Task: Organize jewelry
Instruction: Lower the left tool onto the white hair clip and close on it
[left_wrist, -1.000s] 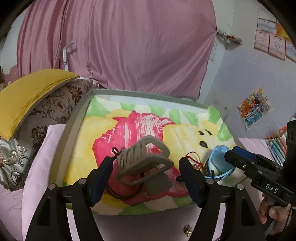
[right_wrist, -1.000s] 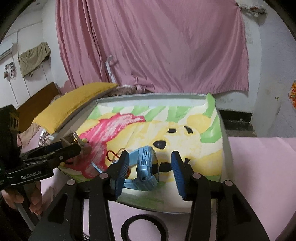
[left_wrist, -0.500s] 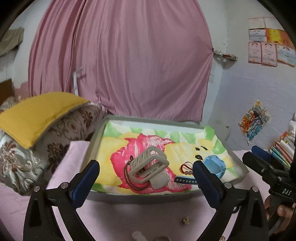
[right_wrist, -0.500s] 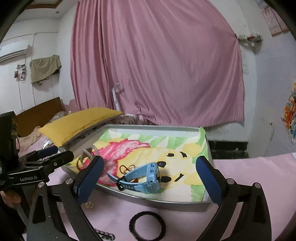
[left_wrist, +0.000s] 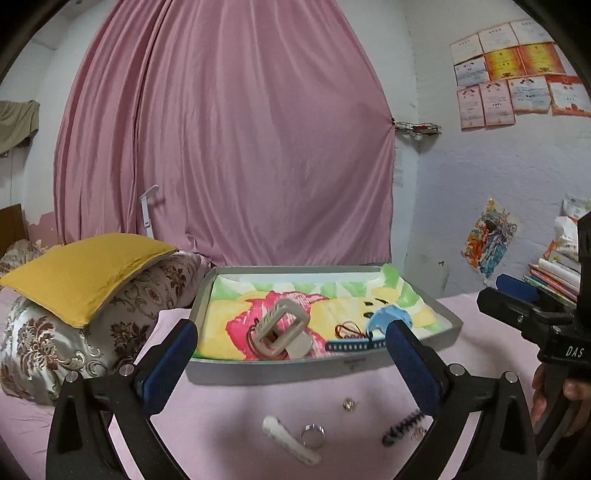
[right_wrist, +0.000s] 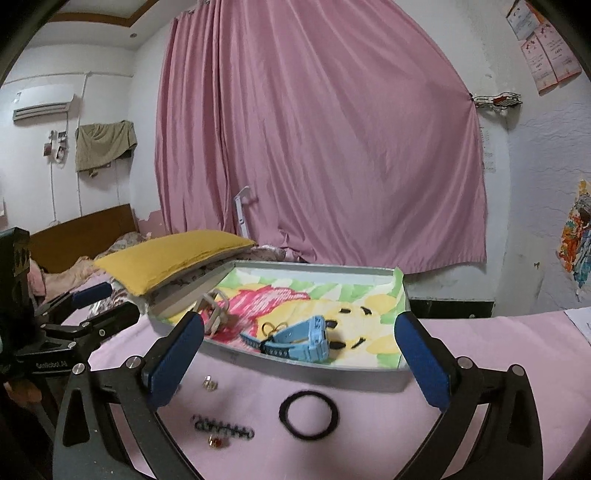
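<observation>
left gripper (left_wrist: 291, 362) hung level, jaws wide apart, empty, short of tray (left_wrist: 280, 367) near rim | right gripper (right_wrist: 299, 354) likewise spread, empty | hair claw (left_wrist: 280, 328), blue watch (right_wrist: 295, 341) lay in tray ahead | ring (left_wrist: 312, 432), black hair tie (right_wrist: 308, 415) on pink sheet between fingers

In the tray (left_wrist: 448, 323) a hair claw (left_wrist: 281, 328) lies left of the watch (right_wrist: 301, 341); a hair tie (right_wrist: 308, 414) lies before the tray on the bed (right_wrist: 498, 387).

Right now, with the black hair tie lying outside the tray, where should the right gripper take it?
Grip the black hair tie across its near arc, coming straight down. It lies flat on the pink cloth, apart from the tray, directly ahead of the open right gripper.
</observation>
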